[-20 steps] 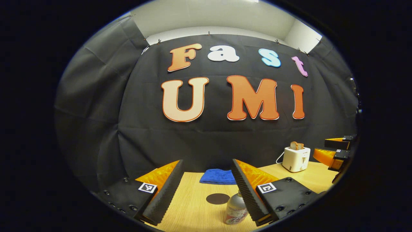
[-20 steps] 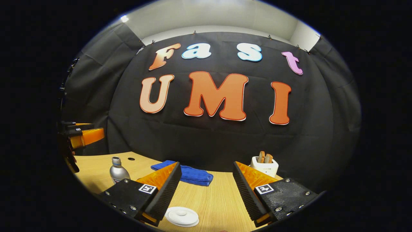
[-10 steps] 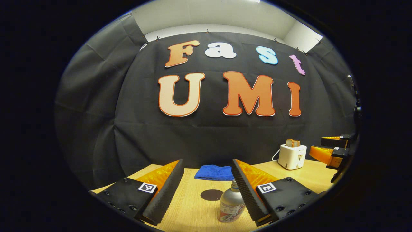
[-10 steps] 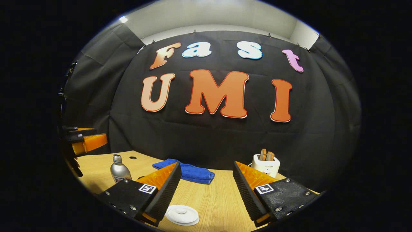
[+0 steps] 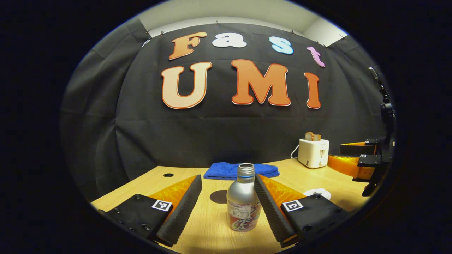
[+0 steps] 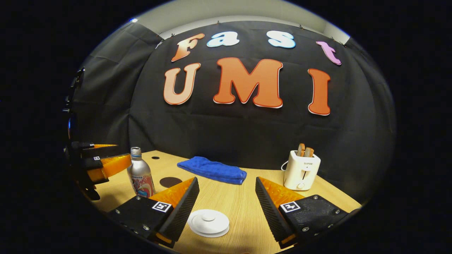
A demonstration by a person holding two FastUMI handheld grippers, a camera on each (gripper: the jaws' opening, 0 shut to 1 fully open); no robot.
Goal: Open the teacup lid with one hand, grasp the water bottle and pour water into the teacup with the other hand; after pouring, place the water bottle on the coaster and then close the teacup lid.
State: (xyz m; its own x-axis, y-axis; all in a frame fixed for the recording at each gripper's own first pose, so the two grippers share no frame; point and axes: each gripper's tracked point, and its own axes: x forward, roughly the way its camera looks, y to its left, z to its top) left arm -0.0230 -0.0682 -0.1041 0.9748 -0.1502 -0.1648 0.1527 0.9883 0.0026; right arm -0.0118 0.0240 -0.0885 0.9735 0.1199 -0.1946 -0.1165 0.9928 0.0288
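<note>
I see the wooden desk as the biggest thing, and on it, near the back cloth, a folded blue towel and a white toaster with bread slices in it; the right gripper view gives the toaster from closer, so I can see two slices there, while in the left gripper view I cannot count them. My left hand-held gripper has its jaws wide apart, and the water bottle stands upright between the two fingers, very close to the right finger; if it touches that finger I cannot tell, and the left finger is clearly apart from it. The right gripper view shows the same bottle from the side, upright on the desk just in front of the left hand-held gripper's fingers, and the bottle mouth seems without a cap. My right hand-held gripper is also spread open and holds nothing. Between its fingers, nearer to the left finger, the white teacup lid lies flat with its small knob up; the cup under it I cannot make out. In the left gripper view I notice only a small white piece of it behind my right finger. The dark round coaster lies on the desk just behind the bottle, and a small hole is in the desk at far left.
</note>
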